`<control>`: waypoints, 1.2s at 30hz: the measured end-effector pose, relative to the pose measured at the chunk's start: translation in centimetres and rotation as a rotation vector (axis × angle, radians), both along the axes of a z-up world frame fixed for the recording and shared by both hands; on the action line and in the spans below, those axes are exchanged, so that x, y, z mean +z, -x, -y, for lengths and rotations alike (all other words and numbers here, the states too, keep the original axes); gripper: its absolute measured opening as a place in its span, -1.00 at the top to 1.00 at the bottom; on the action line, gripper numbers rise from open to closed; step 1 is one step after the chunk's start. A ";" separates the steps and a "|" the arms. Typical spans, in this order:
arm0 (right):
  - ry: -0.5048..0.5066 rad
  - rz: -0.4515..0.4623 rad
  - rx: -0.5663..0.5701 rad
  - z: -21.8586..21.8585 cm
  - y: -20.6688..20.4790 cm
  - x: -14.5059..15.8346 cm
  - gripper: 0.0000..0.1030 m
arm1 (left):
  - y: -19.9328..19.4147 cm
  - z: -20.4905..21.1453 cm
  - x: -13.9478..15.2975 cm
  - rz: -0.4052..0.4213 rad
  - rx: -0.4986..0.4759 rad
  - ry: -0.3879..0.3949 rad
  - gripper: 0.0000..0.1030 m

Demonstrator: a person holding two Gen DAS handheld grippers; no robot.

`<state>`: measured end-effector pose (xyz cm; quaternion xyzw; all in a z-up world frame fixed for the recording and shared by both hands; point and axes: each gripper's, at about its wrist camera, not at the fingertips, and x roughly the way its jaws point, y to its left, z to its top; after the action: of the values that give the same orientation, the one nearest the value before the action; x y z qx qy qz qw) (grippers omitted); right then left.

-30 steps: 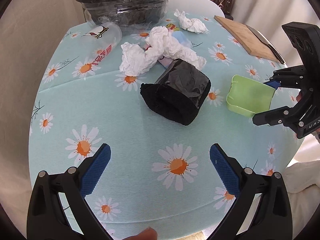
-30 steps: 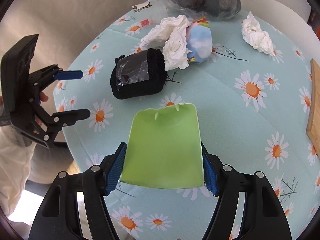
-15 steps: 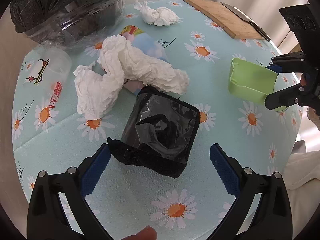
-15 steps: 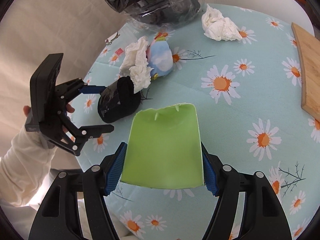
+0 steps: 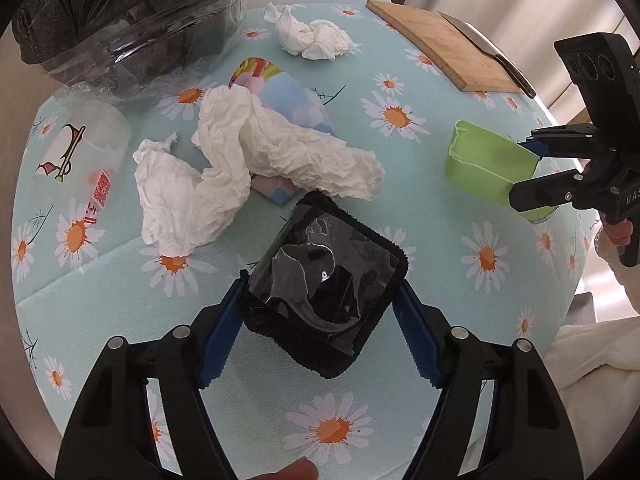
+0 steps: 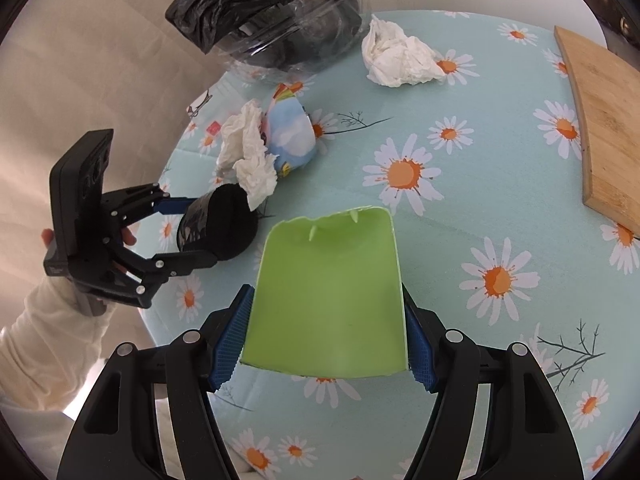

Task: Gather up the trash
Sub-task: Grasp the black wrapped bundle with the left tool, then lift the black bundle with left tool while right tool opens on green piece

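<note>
A black fabric pouch with a clear plastic front lies on the daisy tablecloth, and my left gripper has closed on its sides; the pouch also shows in the right wrist view between the left gripper's fingers. My right gripper is shut on a green dustpan, seen in the left wrist view held over the table's right side. Crumpled white tissue lies just beyond the pouch, over a colourful wrapper. Another tissue wad lies farther back.
A clear bin lined with a black bag stands at the back left. A clear plastic cup lies on its side at the left. A wooden cutting board with a knife sits at the back right. The table edge is near on the right.
My left gripper moved forward to the black pouch and closed from wide open onto its sides. The right gripper kept hold of the green dustpan and shifted slightly.
</note>
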<state>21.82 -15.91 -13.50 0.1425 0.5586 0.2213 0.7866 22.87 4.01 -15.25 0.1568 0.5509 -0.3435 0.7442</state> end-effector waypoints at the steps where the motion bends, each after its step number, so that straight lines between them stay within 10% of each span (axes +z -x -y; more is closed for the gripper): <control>1: 0.003 0.006 0.000 0.1 0.3 0.1 -0.24 | 0.3 0.0 0.0 0.005 0.005 -0.017 -0.41; 20: -0.087 0.075 0.055 1.1 3.1 1.9 -0.23 | 6.2 -3.8 5.3 0.138 0.270 -0.077 -0.39; 23: -0.114 0.091 0.056 1.2 3.1 2.5 0.28 | 6.7 -4.3 7.0 0.180 0.313 -0.065 -0.39; 36: -0.042 0.091 0.077 1.5 2.9 2.1 0.03 | 6.0 -4.7 9.4 0.225 0.354 0.033 -0.40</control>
<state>18.94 -17.37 -11.42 0.1269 0.5226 0.2694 0.7988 16.83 8.67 -5.89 0.0826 0.4776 -0.1967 0.8523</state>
